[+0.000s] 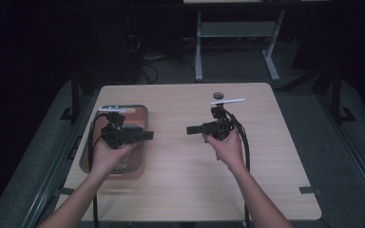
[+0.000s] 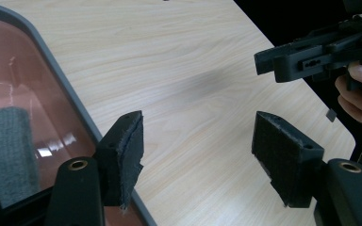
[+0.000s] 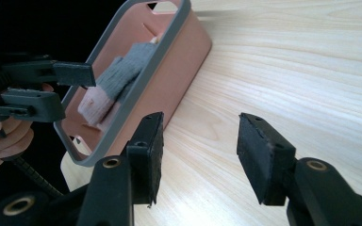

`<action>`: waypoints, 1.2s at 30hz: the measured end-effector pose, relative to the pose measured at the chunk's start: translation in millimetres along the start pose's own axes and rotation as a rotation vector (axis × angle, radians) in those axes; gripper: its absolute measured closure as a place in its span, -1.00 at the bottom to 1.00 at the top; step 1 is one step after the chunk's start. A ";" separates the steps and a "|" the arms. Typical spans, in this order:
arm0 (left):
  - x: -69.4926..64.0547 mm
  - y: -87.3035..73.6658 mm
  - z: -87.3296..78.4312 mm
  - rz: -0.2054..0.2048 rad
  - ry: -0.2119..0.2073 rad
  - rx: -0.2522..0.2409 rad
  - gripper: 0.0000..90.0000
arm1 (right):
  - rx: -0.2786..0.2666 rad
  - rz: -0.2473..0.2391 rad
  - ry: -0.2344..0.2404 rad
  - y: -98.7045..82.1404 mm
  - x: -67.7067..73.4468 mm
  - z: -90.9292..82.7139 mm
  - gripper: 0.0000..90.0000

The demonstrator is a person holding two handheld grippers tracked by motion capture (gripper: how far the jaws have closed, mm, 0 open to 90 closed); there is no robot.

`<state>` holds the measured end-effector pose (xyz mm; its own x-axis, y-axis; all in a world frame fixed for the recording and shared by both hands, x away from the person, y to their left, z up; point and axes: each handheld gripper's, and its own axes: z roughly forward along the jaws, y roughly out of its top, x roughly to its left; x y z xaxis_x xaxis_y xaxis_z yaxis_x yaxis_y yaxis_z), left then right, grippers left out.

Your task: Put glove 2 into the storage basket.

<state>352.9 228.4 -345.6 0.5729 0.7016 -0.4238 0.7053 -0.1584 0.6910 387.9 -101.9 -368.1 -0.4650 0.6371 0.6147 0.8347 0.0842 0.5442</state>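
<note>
A pink bin with a grey rim [image 1: 147,118] stands on the left side of the wooden table [image 1: 180,190]. In the right gripper view the bin [image 3: 136,80] holds a grey knitted cloth [image 3: 122,70] and a pale pink one [image 3: 94,106]. My left gripper [image 1: 148,136] hovers over the bin, pointing right, its jaws open and empty [image 2: 198,155]. My right gripper [image 1: 191,129] is held at the table's middle, pointing left toward it, also open with nothing between the pads [image 3: 200,150]. The two grippers face each other a short way apart.
A small dark round object [image 1: 217,95] lies near the table's far edge. Beyond the table stands a white desk frame [image 1: 237,28] with cables on the dark floor. Bare wood stretches to the right and front of my hands.
</note>
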 end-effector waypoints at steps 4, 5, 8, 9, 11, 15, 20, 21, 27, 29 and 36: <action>-2.2 0.8 2.3 0.005 -0.001 0.004 -0.26 | -0.005 0.005 -0.006 -1.3 -5.6 -4.2 0.12; -3.0 1.0 2.9 0.004 -0.004 0.002 -0.26 | -0.003 0.005 -0.008 -1.7 -6.6 -5.1 0.12; -6.8 1.4 6.0 0.005 -0.009 0.000 -0.28 | -0.005 0.011 -0.012 -3.8 -10.6 -8.3 0.11; -8.1 1.4 7.5 0.006 -0.010 -0.001 -0.29 | -0.006 0.013 -0.014 -4.5 -12.1 -9.7 0.11; -10.5 1.6 10.2 0.005 -0.018 0.000 -0.31 | -0.005 0.015 -0.019 -5.6 -14.9 -12.6 0.10; -17.5 1.6 16.4 0.016 -0.029 0.005 -0.32 | -0.014 0.025 -0.027 -8.3 -19.2 -20.0 0.10; -24.3 1.2 21.8 0.027 -0.037 0.009 -0.36 | -0.025 0.035 -0.033 -13.7 -28.0 -27.8 0.09; -25.4 1.2 22.7 0.030 -0.040 0.013 -0.37 | -0.026 0.040 -0.035 -14.6 -29.0 -29.0 0.09; -34.4 -0.6 28.0 0.043 -0.057 0.018 -0.38 | -0.039 0.054 -0.053 -22.4 -39.2 -38.8 0.07; -37.5 -1.3 30.4 0.048 -0.061 0.015 -0.39 | -0.041 0.060 -0.059 -25.1 -42.3 -42.2 0.07; -47.9 -3.9 41.6 0.064 -0.083 0.026 -0.41 | -0.050 0.081 -0.076 -33.6 -52.2 -53.9 0.05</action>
<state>340.1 166.5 -352.4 0.6489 0.6294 -0.4275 0.6764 -0.2199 0.7030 368.2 -179.3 -387.7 -0.3712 0.6964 0.6142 0.8523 -0.0070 0.5230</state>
